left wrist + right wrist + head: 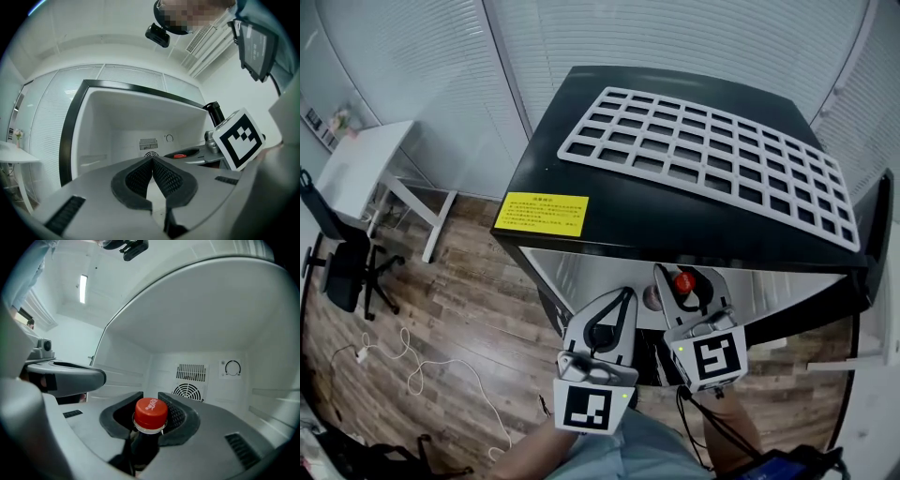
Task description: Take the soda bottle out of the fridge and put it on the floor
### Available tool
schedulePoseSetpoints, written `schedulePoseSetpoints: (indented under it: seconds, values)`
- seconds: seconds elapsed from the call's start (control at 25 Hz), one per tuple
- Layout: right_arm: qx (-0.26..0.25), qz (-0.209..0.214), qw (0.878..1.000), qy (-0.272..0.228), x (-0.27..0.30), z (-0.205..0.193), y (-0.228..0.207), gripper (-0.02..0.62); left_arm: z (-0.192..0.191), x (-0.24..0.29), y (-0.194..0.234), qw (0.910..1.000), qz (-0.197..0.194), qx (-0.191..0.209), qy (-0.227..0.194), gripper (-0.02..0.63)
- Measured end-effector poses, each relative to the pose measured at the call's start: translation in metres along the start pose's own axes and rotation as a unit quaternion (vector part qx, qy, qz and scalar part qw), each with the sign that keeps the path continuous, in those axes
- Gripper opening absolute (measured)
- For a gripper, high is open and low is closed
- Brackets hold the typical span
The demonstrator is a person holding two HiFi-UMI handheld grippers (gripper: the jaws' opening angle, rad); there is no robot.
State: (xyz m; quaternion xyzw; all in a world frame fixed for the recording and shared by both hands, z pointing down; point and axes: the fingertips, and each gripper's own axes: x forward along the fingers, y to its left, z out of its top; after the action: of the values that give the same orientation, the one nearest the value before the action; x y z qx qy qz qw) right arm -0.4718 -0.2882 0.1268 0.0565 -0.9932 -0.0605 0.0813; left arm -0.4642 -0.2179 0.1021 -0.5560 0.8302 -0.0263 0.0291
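A dark soda bottle with a red cap [151,414] is clamped at its neck between the pads of my right gripper [150,401], which is shut on it at the mouth of the open fridge [206,333]. In the head view the red cap [683,281] shows between that gripper's fingers [688,272], just under the fridge's black top [675,225]. My left gripper [623,298] is beside it on the left, its pads [140,176] pressed together on nothing. The left gripper view shows the white fridge interior [122,126] and the red cap [180,155] off to the right.
A white grid rack [712,150] lies on the fridge top, near a yellow label [541,213]. The fridge door [877,244] stands open at the right. Wooden floor [469,309] spreads to the left, with a white cable [422,366], a black chair [342,262] and a white desk [366,164].
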Motion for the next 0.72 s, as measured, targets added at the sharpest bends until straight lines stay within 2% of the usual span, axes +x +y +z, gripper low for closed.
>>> schedulePoseSetpoints:
  seconds: [0.28, 0.44, 0.72]
  values:
    - [-0.004, -0.021, 1.0, -0.004, -0.024, 0.004, 0.013, 0.11, 0.003, -0.017, -0.01, 0.9996, -0.025, 0.01, -0.01, 0.017]
    - [-0.018, -0.043, 0.999, -0.024, -0.057, 0.01, 0.009, 0.11, 0.01, -0.026, -0.034, 0.999, -0.038, -0.004, -0.02, 0.017]
    - [-0.014, -0.078, 0.997, -0.025, -0.12, 0.006, 0.006, 0.109, 0.017, -0.04, -0.067, 0.9982, -0.052, -0.014, -0.026, 0.017]
